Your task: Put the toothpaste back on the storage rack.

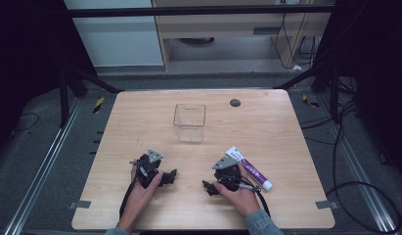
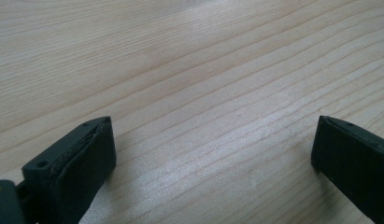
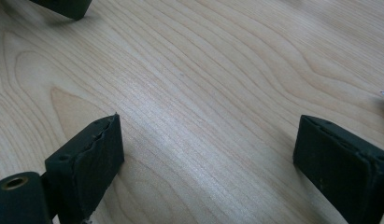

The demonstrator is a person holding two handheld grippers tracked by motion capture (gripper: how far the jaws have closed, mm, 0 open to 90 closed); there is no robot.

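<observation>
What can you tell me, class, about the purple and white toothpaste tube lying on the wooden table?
The purple and white toothpaste tube looks like soft plastic. It lies flat on the light wooden table, slanted, its flat white crimped end pointing away from the person and its white cap toward the table's near right side. The purple part carries print too small to read. It lies just right of the right gripper; whether the two touch cannot be told. The clear plastic box stands apart from it, farther back.

On the light wooden table (image 1: 267, 122), the clear square plastic container (image 1: 189, 122) stands centrally, behind both grippers. The white-and-purple tube (image 1: 250, 168) lies just right of the right gripper (image 1: 212, 188); left gripper (image 1: 169, 176) sits well apart.
</observation>
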